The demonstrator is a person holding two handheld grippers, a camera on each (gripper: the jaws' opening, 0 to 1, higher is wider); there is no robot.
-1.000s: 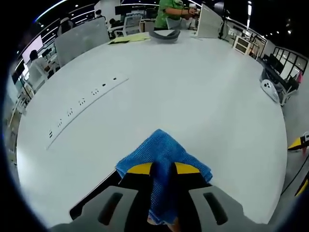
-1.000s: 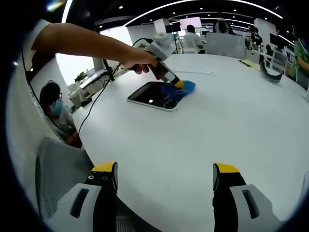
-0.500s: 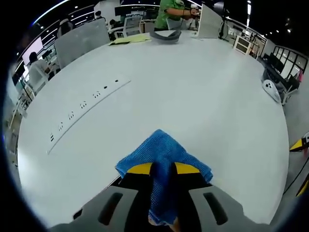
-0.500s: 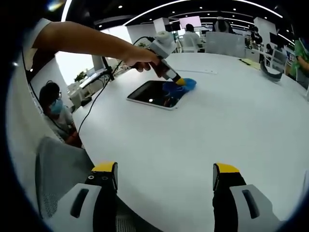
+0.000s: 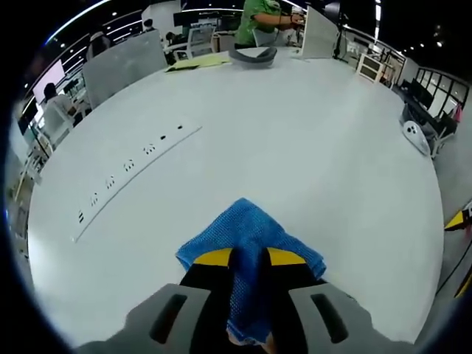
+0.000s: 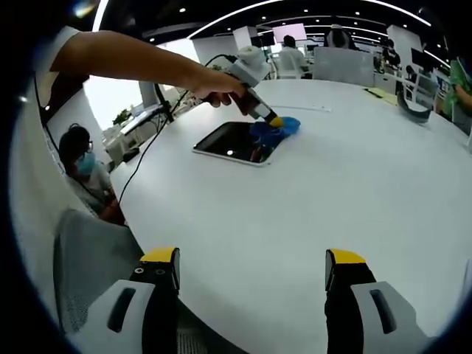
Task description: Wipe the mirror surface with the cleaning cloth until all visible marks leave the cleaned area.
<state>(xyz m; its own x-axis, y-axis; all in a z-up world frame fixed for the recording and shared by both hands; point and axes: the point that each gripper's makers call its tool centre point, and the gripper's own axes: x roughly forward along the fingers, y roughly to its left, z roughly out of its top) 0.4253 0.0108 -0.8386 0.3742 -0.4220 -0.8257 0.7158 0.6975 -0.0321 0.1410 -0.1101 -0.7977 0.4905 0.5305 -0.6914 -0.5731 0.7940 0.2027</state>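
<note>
Left claw [image 5: 249,258] clamps one blue cleaning cloth [image 5: 247,232] over the white worktop [image 5: 295,140] in the left gripper view. Right gripper view: the right claw [image 6: 252,269] hangs open and empty, well apart from one dark mirror [image 6: 234,142], cloth pressed on its far corner; wiping looks unfinished, marks too small to judge.

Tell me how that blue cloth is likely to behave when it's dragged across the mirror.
The blue cloth looks soft and floppy: it drapes over the left gripper jaws, so it'll probably bunch. Its open weave may grip the flat mirror rather than slide.
</note>
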